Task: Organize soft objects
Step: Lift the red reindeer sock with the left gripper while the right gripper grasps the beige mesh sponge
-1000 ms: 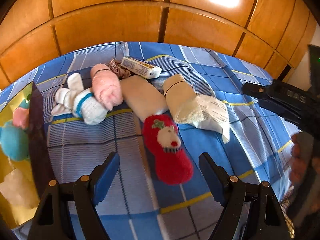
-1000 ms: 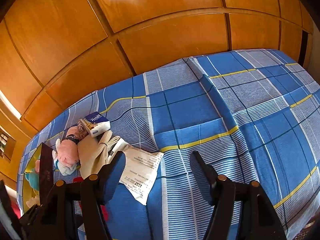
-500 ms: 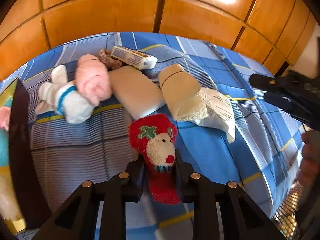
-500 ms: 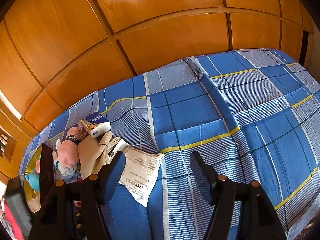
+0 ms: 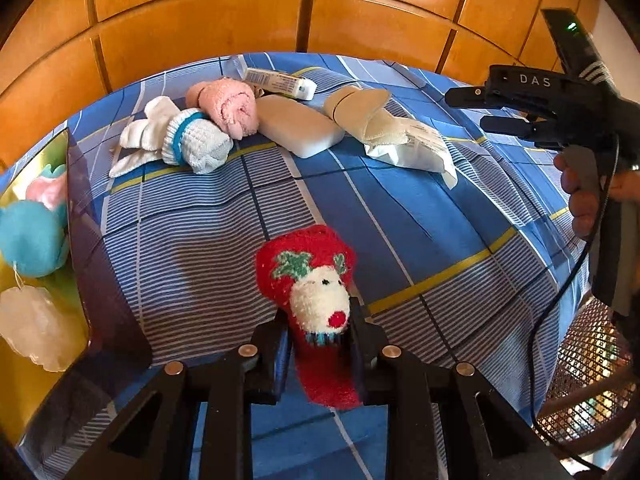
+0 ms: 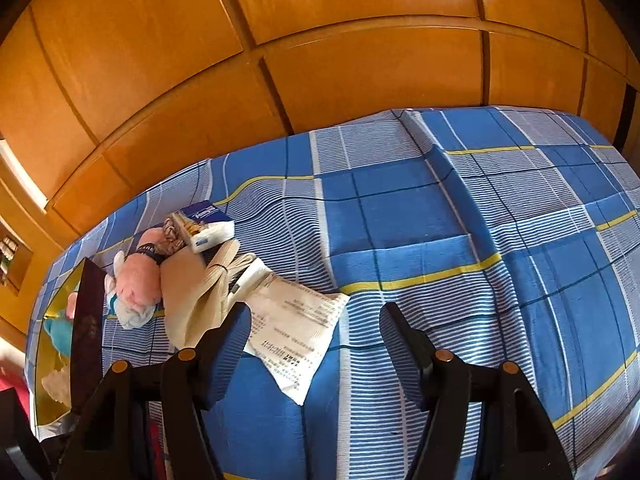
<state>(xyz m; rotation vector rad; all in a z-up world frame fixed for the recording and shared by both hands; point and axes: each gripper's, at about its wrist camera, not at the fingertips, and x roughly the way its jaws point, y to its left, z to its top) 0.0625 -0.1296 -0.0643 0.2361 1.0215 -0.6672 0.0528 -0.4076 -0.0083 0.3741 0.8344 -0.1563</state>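
My left gripper [image 5: 320, 344] is shut on a red sock [image 5: 308, 272] with a white reindeer face, and the sock's front end sticks out ahead of the jaws. Beyond it a row lies on the blue checked bedspread [image 5: 420, 216]: a white-and-blue sock [image 5: 188, 140], a pink rolled sock [image 5: 232, 108], a beige pad [image 5: 298, 128] and a beige sock [image 5: 364, 114]. My right gripper [image 6: 316, 344] hangs open over a paper receipt [image 6: 296, 320], with nothing between its fingers. It also shows at the right of the left wrist view as the right gripper [image 5: 500, 110].
A dark-walled box [image 5: 92, 240] with a gold inside stands at the left and holds teal, pink and white soft things. A tissue pack [image 5: 280, 82] lies behind the socks. A person's hand [image 5: 580, 200] grips the right tool. A mesh basket [image 5: 592, 380] sits low right. Wooden panels rise behind the bed.
My left gripper came down over the red sock, shut on it, then drew back from the row with it. The right gripper stayed put and open.
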